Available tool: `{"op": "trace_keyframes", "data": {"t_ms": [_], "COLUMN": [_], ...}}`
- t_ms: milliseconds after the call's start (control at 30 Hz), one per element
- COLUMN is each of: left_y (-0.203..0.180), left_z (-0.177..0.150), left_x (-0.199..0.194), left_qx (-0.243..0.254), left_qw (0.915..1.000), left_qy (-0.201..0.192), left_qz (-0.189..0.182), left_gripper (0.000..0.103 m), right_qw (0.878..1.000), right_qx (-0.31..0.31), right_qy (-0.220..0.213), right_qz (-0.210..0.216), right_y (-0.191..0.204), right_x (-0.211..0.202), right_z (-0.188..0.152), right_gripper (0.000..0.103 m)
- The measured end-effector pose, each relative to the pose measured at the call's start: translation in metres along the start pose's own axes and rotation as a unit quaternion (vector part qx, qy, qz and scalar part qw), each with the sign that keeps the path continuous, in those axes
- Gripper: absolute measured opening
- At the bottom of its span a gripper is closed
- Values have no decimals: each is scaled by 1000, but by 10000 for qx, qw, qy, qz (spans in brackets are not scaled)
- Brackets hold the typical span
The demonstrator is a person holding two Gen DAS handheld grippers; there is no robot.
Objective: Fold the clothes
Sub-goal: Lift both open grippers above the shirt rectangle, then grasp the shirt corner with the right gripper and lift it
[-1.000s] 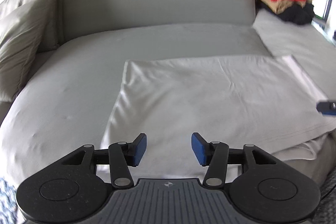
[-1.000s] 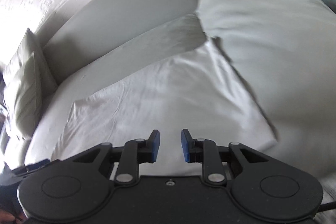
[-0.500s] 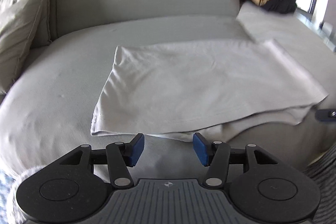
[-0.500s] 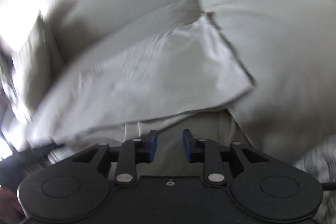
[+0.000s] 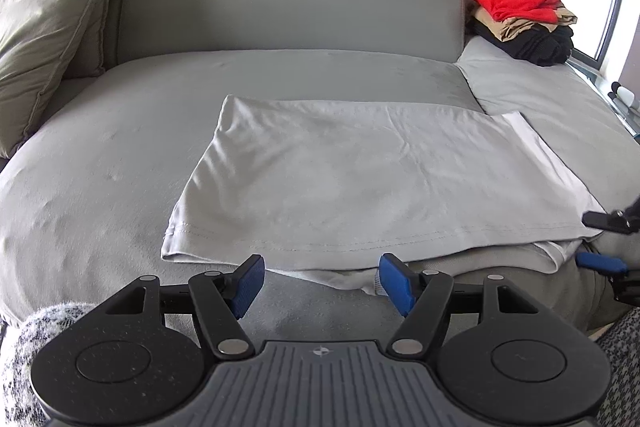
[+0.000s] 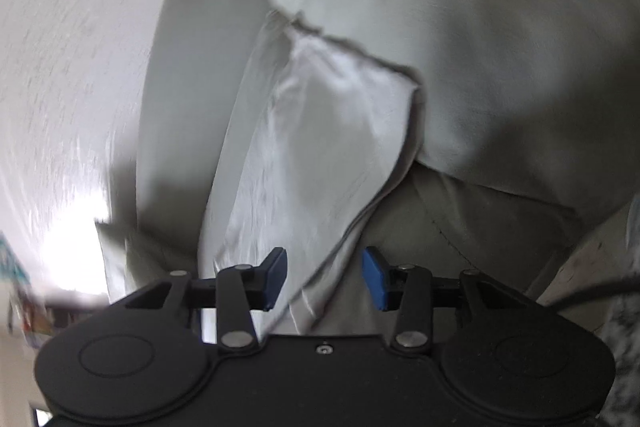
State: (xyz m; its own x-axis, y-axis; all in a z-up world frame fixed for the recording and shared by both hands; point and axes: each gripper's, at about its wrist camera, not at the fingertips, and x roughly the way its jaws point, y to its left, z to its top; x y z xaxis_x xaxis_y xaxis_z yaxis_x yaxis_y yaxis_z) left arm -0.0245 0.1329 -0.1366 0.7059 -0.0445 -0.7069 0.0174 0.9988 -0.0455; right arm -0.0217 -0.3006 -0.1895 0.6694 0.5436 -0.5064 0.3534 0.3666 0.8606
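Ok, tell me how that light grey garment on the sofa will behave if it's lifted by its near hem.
The light grey garment looks thin and creased, so it will probably droop. It lies in layers; they may separate. The open left gripper is nearest.

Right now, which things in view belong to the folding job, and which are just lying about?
Part of the job:
- pale grey garment spread flat on the sofa
- left gripper, jaws open at its near hem
- right gripper, jaws open at its corner

Lying about:
- cushions
- stack of clothes, red on top
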Motion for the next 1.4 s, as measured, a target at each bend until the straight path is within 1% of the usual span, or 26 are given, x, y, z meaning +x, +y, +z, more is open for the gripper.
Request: {"op": "trace_keyframes", "data": {"t_ms": [100,133,300,433,467,500,567,633,667,700,733,800,867,900,1000,1033,1067,1100,1133,1167,1200,1233,1267,1300,1333,1400], "left_y": [3,4,11,19,23,28,39,50,54,58,59,62,64,65,68,70,71,73,75,77,79,81,83,85,88,95], "left_z": [0,0,-1,0,2,5,13,22,29,34,36,38,40,41,45,46,46,44,41,38,35,32,30,28,29,31], "left_x": [0,1,0,0,1,1,1,2,7,11,15,22,29,33,43,47,49,41,33,24,14,6,-2,-9,-12,-16], "left_qx": [-84,-120,-257,-433,-511,-609,-754,-843,-757,-672,-592,-432,-271,-191,50,131,193,146,100,60,49,0,-48,-104,-200,-392], "left_qw": [10000,9999,9997,9990,9986,9979,9969,9963,9969,9972,9974,9974,9970,9965,9945,9935,9929,9947,9962,9975,9987,9994,9995,9992,9990,9980], "left_qy": [18,28,39,79,117,140,137,111,207,300,379,537,695,774,1009,1088,1132,971,810,636,389,180,-30,-220,-292,-434], "left_qz": [-14,-23,-38,-81,-121,-167,-184,-127,22,151,165,194,223,237,280,294,306,302,298,297,311,310,309,304,279,229], "left_gripper": [66,66,66,66,66,66,65,57,55,40,30,28,32,36,36,36,36,38,41,43,48,54,56,57,57,57], "right_qw": [9989,9977,9862,9820,9825,9830,9866,9885,9895,9899,9894,9877,9863,9856,9825,9814,9803,9805,9806,9812,9821,9824,9818,9797,9758,9621], "right_qx": [315,430,989,1068,1037,1007,1012,1009,941,884,891,926,962,985,1080,1144,1206,1183,1157,1022,800,528,234,-122,-481,-1364], "right_qy": [-260,-422,-1058,-1293,-1313,-1330,-1169,-1011,-982,-1008,-1065,-1206,-1303,-1341,-1478,-1510,-1542,-1561,-1581,-1638,-1699,-1754,-1797,-1857,-1914,-1971], "right_qz": [231,319,798,873,823,771,524,507,480,451,425,374,302,308,338,296,252,151,51,-17,-161,-355,-562,-750,-939,-1302], "right_y": [-8,-12,-33,-39,-38,-37,-30,-28,-26,-27,-29,-32,-33,-33,-36,-36,-37,-35,-34,-30,-23,-14,-3,12,26,62], "right_x": [8,9,19,20,20,20,19,17,16,16,18,20,24,28,37,37,37,37,36,35,34,34,34,35,35,39], "right_z": [1,1,3,7,11,14,19,18,17,17,19,22,27,30,38,38,39,38,37,35,33,31,29,27,25,19], "right_gripper": [40,40,40,40,40,37,29,28,28,28,26,26,26,27,26,25,17,9,6,5,5,5,5,4,4,4]}}
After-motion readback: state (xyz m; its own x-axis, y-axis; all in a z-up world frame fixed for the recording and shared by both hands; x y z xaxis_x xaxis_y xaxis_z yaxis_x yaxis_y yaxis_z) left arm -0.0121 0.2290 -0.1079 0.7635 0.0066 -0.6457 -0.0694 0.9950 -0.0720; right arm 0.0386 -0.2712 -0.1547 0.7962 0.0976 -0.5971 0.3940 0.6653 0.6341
